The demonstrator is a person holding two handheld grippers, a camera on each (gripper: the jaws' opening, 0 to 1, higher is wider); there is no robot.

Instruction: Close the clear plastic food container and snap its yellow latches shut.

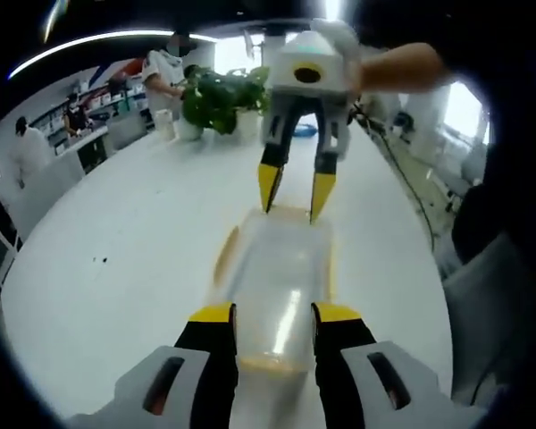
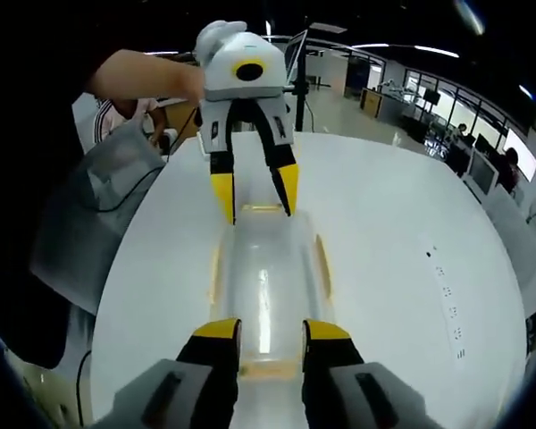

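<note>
A long clear plastic food container [image 1: 277, 273] [image 2: 263, 277] lies on the white table with its lid on top. Yellow latches show along its long sides [image 1: 225, 255] [image 2: 322, 264] and at both short ends [image 1: 268, 362] [image 2: 261, 208]. My left gripper [image 1: 275, 315] [image 2: 255, 195] stands open over one short end, a jaw on either side of that end's latch. At the opposite end my right gripper [image 2: 272, 331] [image 1: 295, 189] is open too, its tips down at the container's edge. Whether the latches are snapped down I cannot tell.
The round white table [image 1: 134, 232] [image 2: 402, 223] drops off close behind each gripper. Potted plants [image 1: 219, 98] and a white cup [image 1: 164, 121] stand at one far side. A person's grey clothing [image 2: 98, 206] and a cable [image 1: 411, 179] lie beside the table; people and desks are in the background.
</note>
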